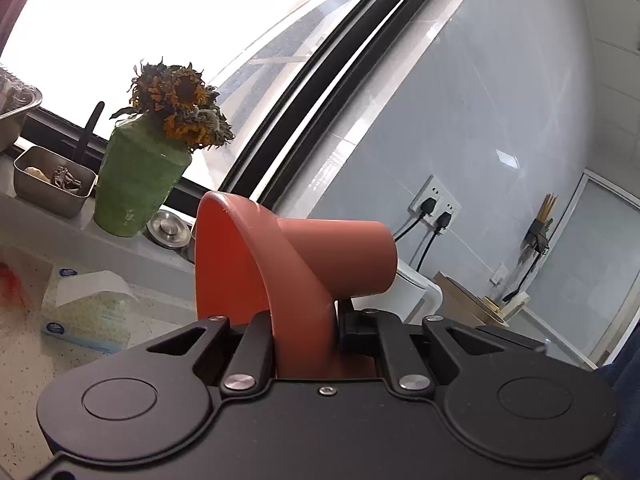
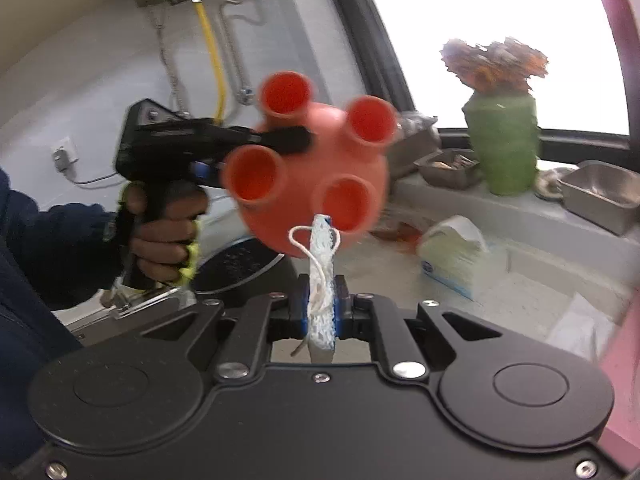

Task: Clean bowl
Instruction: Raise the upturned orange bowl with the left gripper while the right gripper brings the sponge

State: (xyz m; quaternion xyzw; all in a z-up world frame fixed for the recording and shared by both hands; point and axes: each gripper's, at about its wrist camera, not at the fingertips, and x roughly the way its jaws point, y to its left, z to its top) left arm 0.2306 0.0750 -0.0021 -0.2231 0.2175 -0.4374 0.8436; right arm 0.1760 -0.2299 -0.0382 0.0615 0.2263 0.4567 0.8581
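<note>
- While the bowl [image 2: 316, 176] is held in the air above the tabletop [image 2: 384, 276], underside with its four tube-shaped feet toward the right camera, no wiping contact is seen yet.
- Left tongs [image 1: 304, 320]: clamped on the bowl's rim.
- Right tongs [image 2: 320, 316]: closed narrow on a white mesh scrubber [image 2: 322, 280] with a string loop.
- Scrubber tip lies just below the bowl; whether it touches cannot be told.
- Judgement: both tools are in hand, scrubbing and rinsing remain; no water or suds are visible.

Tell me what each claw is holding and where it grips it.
The left claw pinches the red bowl by its rim, the four-legged underside facing the other camera. The right claw clamps a white scrubbing sponge near its lower end.
</note>
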